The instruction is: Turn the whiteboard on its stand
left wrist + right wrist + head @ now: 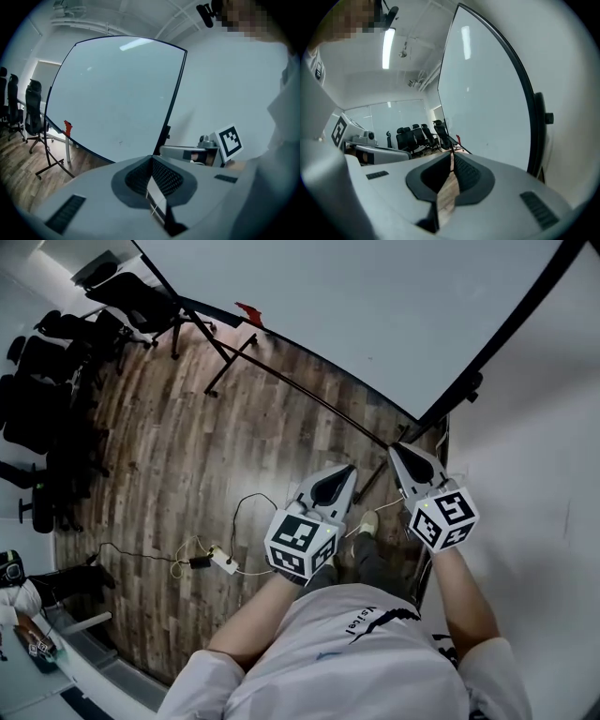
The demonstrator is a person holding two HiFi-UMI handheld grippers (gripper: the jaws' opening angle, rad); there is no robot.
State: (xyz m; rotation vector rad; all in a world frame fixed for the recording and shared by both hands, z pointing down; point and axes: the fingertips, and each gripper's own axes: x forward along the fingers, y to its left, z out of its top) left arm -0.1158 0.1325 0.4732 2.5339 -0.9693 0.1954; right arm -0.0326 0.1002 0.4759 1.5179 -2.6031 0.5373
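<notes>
A large whiteboard (375,306) with a dark frame fills the top of the head view. It stands on its black stand (230,357) right in front of the person, with its blank face towards them. Its lower right corner sits just ahead of both grippers. Under it lies a brown wood-plank floor (187,456), and a plain white wall (544,474) runs down the right side. The person, in a white shirt (347,662), holds both arms out forward. A row of black office chairs (56,381) stands well away at the far left.

The left gripper (352,468) points at the bottom edge of the board. In the left gripper view its two jaws meet at the tips, with nothing held between them. The right gripper (393,448) sits just beside it to the right, close to the dark upright frame at the board's right edge. No view shows whether it touches the frame. In the right gripper view its jaws are also closed tip to tip and hold nothing, with only floor showing behind them.

A white power strip (223,562) with thin cables lies on the floor to the person's left. A small red object (249,313) sits on the board's lower edge, far from both grippers.
</notes>
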